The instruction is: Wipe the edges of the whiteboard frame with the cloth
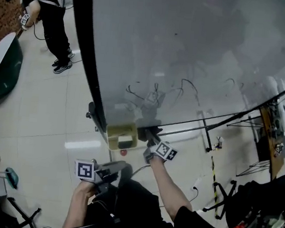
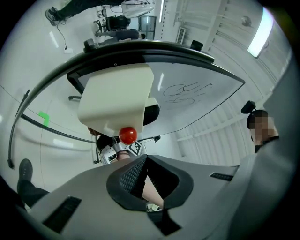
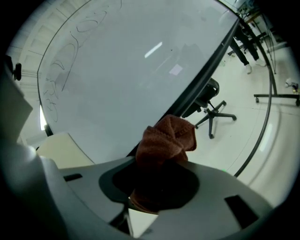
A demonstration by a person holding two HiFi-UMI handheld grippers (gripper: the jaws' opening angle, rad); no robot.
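The right gripper (image 3: 157, 185) squeezes the brown cloth (image 3: 166, 140) by the whiteboard's black frame (image 3: 208, 70). The left gripper (image 2: 149, 180) has its jaws apart, holding nothing.

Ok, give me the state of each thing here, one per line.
cloth: bunched, clamped in the right gripper, at the frame.
right gripper: shut on the cloth.
left gripper: open, empty.
whiteboard: marker scribbles on it.
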